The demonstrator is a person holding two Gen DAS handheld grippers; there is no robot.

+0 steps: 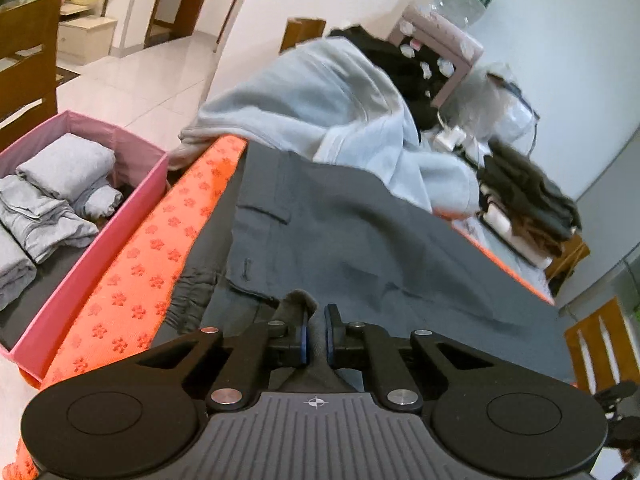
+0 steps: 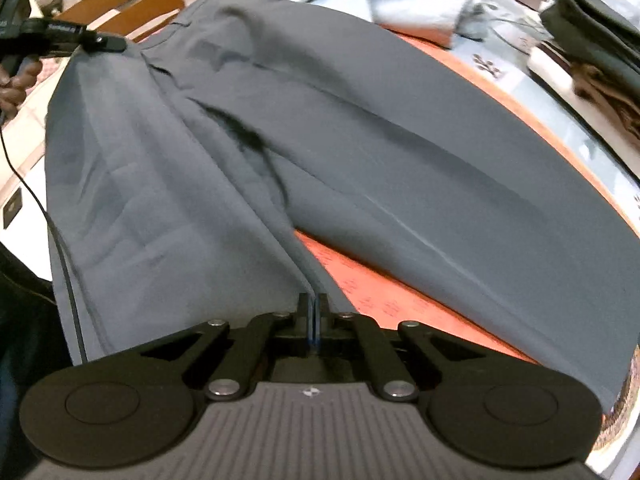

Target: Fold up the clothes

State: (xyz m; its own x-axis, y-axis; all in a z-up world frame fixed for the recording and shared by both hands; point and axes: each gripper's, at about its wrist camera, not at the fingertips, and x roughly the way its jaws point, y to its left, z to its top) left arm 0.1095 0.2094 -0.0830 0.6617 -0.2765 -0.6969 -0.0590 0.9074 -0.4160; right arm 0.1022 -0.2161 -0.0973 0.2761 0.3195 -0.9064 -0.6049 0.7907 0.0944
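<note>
With both tongs nipped on thin edges of the grey trousers, could slip free if yanked: left gripper on waistband, right gripper on hem.

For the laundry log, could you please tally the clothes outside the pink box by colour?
Dark grey trousers: 1
Light blue garment: 1
Black garment: 1
Dark pile, number of pieces unclear: counted as 1
Total: 4

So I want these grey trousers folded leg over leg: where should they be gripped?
Take the grey trousers at the near leg: its waistband corner and hem edge, coming from the near side. The legs lie flat and splayed, so those edges offer a pinchable fold.
</note>
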